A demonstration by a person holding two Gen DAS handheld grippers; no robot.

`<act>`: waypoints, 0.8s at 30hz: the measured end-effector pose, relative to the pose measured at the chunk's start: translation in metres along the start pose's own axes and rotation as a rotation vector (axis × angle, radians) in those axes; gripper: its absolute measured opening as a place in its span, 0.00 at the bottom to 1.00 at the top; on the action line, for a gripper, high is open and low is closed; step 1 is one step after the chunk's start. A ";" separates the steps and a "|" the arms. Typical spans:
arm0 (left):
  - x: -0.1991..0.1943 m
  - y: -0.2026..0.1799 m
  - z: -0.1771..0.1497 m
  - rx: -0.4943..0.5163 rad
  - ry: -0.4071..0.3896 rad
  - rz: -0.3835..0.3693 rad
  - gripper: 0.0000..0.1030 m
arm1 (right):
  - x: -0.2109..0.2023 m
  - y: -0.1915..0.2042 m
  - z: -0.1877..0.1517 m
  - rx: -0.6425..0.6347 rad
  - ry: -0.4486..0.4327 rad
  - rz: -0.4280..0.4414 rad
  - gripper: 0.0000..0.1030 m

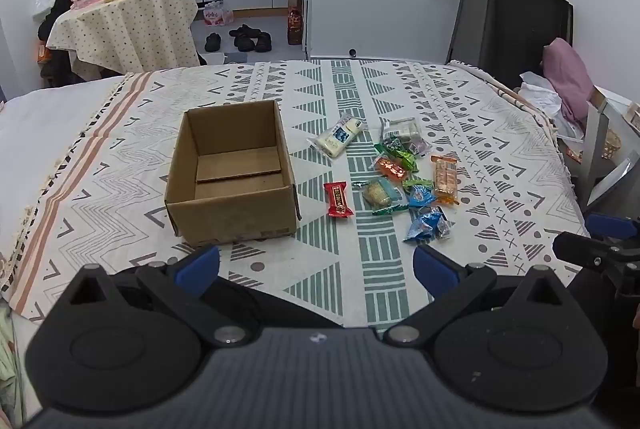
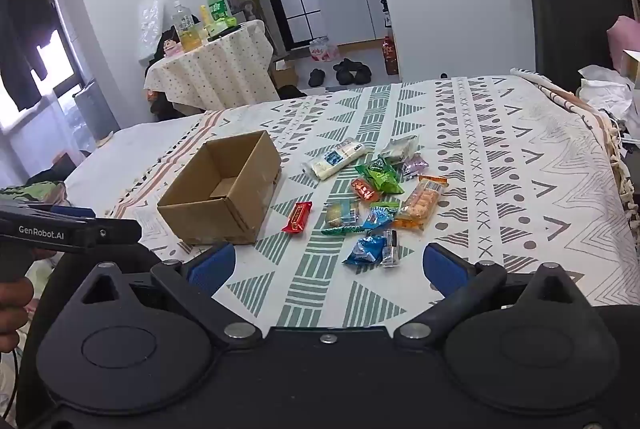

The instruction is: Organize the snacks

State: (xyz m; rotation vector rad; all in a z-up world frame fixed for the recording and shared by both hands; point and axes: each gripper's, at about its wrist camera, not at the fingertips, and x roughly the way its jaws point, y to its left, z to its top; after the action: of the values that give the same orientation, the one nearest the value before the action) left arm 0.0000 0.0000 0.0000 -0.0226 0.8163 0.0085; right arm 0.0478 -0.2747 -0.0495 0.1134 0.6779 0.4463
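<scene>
Empty cardboard box (image 1: 234, 173) on patterned bedspread (image 1: 480, 133); snack packets right of box, red packet (image 1: 338, 199) nearest, blue packet (image 1: 425, 226) nearer the cameras. Left gripper (image 1: 316, 265) and right gripper (image 2: 328, 265) spread wide, grasping nothing. "GenRobot.AI" printed on left gripper's side.

My views: even indoor light, bright window (image 2: 24, 85) glare left, soft shadows, sharp centre, fisheye-bent dark corners.
</scene>
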 end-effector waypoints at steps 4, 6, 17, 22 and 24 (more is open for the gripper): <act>0.000 0.000 0.000 -0.003 -0.001 -0.004 1.00 | -0.002 -0.005 0.001 0.012 -0.008 -0.001 0.98; 0.000 0.000 0.000 -0.003 0.002 -0.003 1.00 | 0.002 -0.002 0.001 0.010 0.004 -0.009 0.98; -0.001 0.005 0.000 -0.011 0.003 -0.007 1.00 | 0.000 -0.003 0.001 0.002 0.010 -0.014 0.98; 0.000 0.005 -0.002 -0.017 0.004 -0.007 1.00 | 0.000 -0.003 0.001 0.002 0.013 -0.015 0.98; 0.001 0.004 -0.002 -0.018 0.003 -0.007 1.00 | 0.001 -0.002 0.000 -0.002 0.014 -0.018 0.98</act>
State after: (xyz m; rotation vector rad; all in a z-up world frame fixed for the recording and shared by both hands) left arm -0.0008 0.0045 -0.0019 -0.0426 0.8191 0.0088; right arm 0.0493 -0.2763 -0.0503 0.1021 0.6921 0.4307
